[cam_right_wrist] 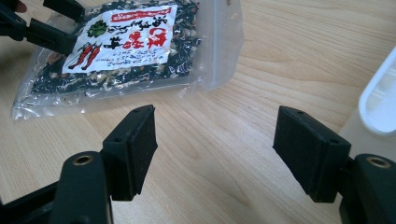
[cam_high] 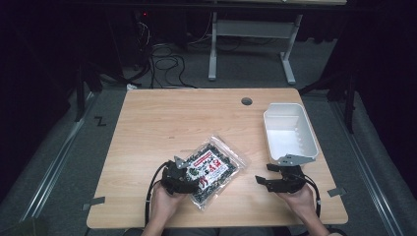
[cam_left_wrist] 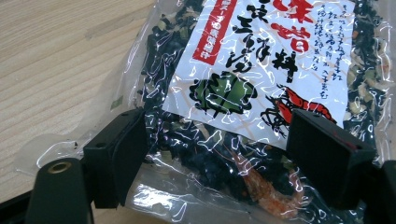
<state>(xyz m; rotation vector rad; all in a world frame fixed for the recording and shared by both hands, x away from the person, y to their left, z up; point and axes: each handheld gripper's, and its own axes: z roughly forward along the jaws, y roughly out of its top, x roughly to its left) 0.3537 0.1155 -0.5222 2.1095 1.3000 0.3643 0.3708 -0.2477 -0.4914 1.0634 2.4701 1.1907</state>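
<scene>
A clear plastic zip bag of dark dried seaweed mix with a white and red printed label (cam_high: 214, 169) lies flat on the light wooden counter (cam_high: 162, 118), its long axis running diagonally from the left tool (cam_high: 189, 178) away toward the far right, sealed end farthest from that tool. The left tool reaches over the bag's near corner with its jaws spread wide on either side of the pack (cam_left_wrist: 252, 93); whether the pads (cam_left_wrist: 119, 154) actually touch the plastic is hard to judge. The left hand (cam_high: 164, 199) grips its tool from below, forearm coming in from the near edge. The right tool (cam_high: 275, 183) hovers low over bare counter, jaws also spread with nothing between them, held by the right hand (cam_high: 300, 199). The bag sits ahead and to that tool's left (cam_right_wrist: 126, 51). Just beyond the right tool stands a white rectangular plastic bin (cam_high: 290, 132), apparently empty.
</scene>
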